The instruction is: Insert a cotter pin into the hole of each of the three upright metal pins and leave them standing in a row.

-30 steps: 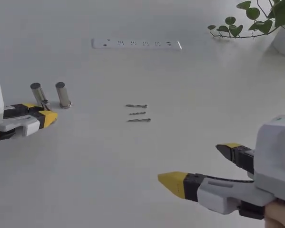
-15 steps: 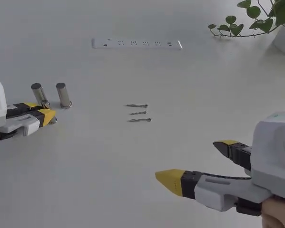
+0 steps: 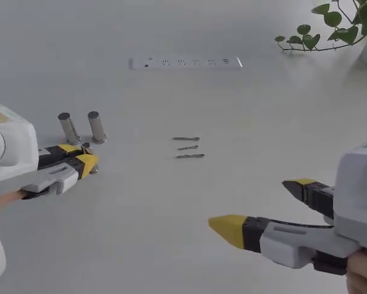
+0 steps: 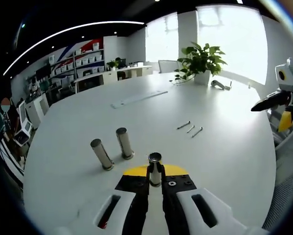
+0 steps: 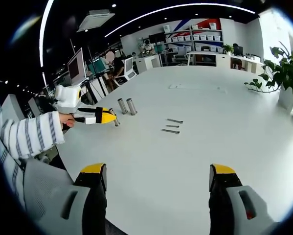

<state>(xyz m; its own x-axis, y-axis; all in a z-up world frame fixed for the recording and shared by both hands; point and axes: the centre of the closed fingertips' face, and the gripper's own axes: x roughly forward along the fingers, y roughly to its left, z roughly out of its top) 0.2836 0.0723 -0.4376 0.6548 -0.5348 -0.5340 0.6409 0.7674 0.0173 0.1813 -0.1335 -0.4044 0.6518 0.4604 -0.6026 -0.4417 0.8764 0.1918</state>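
At bench (image 3: 171, 214) left, L gripper (image 4: 155, 176) clamped on metal pin (image 4: 154, 160), two other pins (image 4: 124, 143) beside; R gripper (image 5: 156, 175) fingers wide apart.

Left gripper (image 3: 82, 157) yellow-tipped, black; metal pins (image 4: 123, 142) silver; sleeve (image 5: 31, 137) striped; table (image 3: 171, 208) white.

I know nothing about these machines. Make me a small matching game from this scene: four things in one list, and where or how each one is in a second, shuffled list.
Things:
1. left gripper
2. right gripper
3. cotter pins
4. power strip

States or places:
A. lying flat side by side, mid-table
B. open, holding nothing
C. along the far side of the table
D. shut on a metal pin

Pairs: 1-D, 2-B, 3-A, 4-C.
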